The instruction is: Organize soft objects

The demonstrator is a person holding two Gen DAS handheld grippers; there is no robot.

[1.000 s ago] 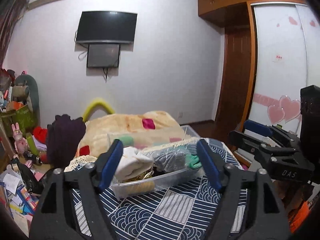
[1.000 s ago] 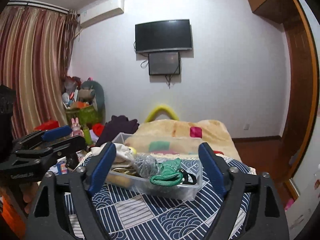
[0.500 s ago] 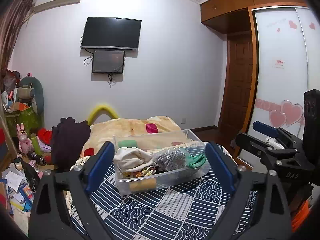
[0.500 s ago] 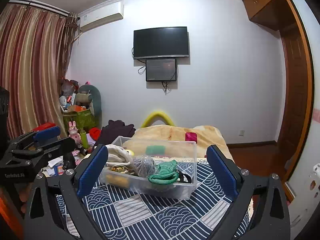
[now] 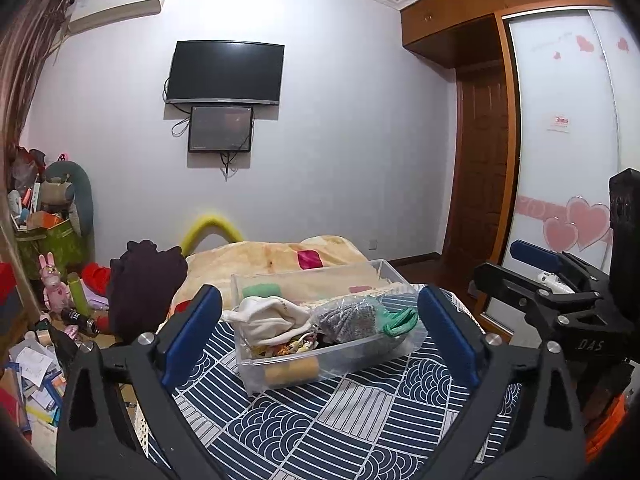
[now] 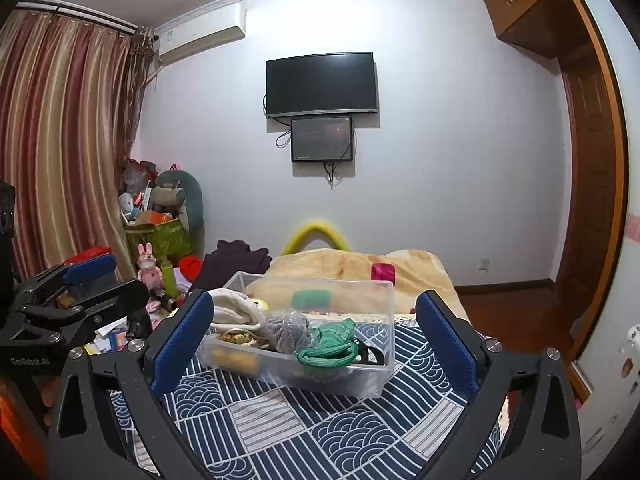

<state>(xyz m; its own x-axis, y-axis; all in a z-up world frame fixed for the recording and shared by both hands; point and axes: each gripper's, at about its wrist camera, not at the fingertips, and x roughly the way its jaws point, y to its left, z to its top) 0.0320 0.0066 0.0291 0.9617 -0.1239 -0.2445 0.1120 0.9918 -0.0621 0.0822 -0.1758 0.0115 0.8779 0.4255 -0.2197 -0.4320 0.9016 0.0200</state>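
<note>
While both claws hover with their blue-padded fingers spread wide and nothing between them, one clear plastic bin [image 5: 320, 354] sits at the lower centre of each frame on a surface covered by a navy patterned cloth [image 5: 340, 420]. The left claw [image 5: 320, 336] frames the bin in its own view, and the right claw [image 6: 314, 340] does the same in the right wrist view; each also shows at the edge of the other's frame, the right one at the far right of the left view and the left one at the far left of the right view. Inside the bin I count one cream cloth bundle [image 5: 268, 316] toward its left end, one grey knitted ball [image 6: 288, 326] in the middle, one green coiled cord [image 6: 330, 346] toward its right end, and one yellow roll [image 5: 292, 370] pressed against the front wall; smaller bits under them are too jumbled to count. Beyond the bin lies one beige blanket [image 5: 276, 254] with coloured squares, and one dark purple garment [image 5: 146, 280] is heaped to its left. Two black screens hang at upper centre, a large television [image 6: 322, 84] above a smaller monitor [image 6: 322, 139]. One pink rabbit toy [image 6: 148, 266] stands at mid-left.
</note>
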